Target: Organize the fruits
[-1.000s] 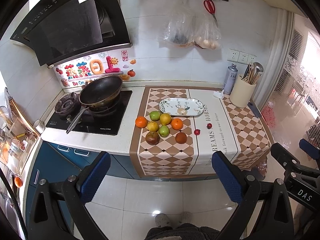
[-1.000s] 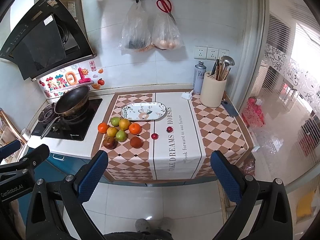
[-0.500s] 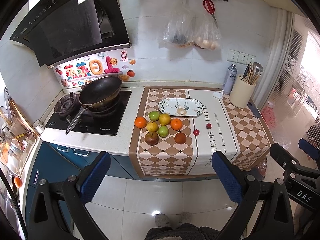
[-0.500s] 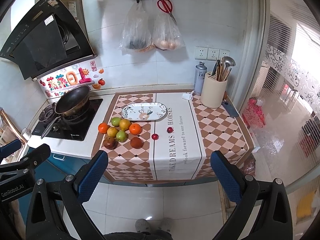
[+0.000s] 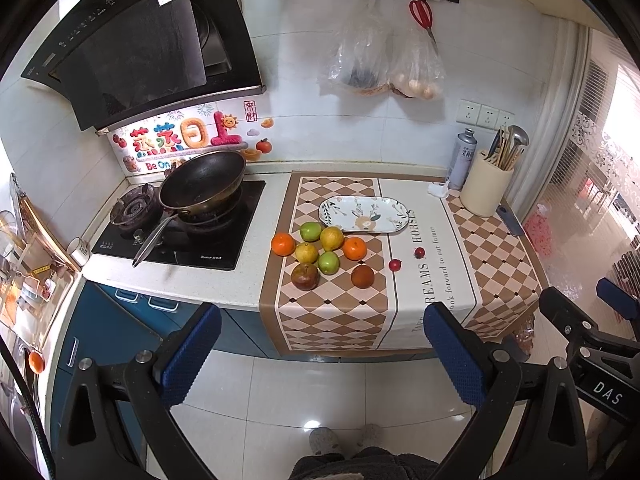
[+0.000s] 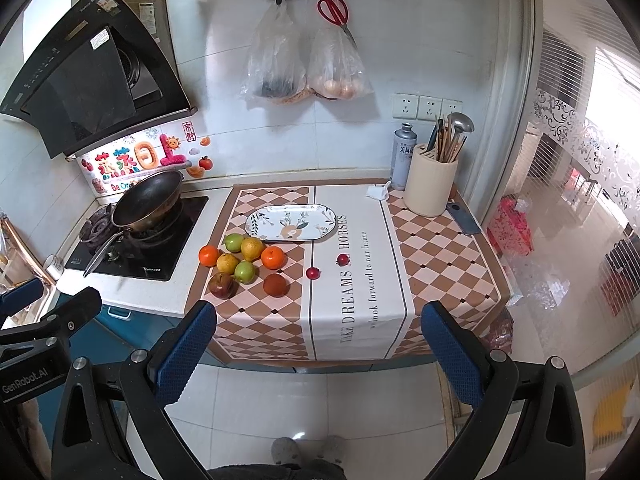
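While both tools hang over bare floor short of the counter edge: left gripper [image 5: 320, 354] and right gripper [image 6: 318, 354], fingers wide apart, holding nothing. Fruits [image 6: 244, 260] clustered on checked runner [image 6: 260, 320], just near-left of oval plate [image 6: 292, 222].

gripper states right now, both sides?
left gripper: open, holding nothing, short of the counter.
right gripper: open, holding nothing, short of the counter.

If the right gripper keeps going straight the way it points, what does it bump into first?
Probably the checkered cloth on the counter, just right of the dark brown fruit. The open right gripper holds nothing and the way there looks free, though depth is hard to judge.
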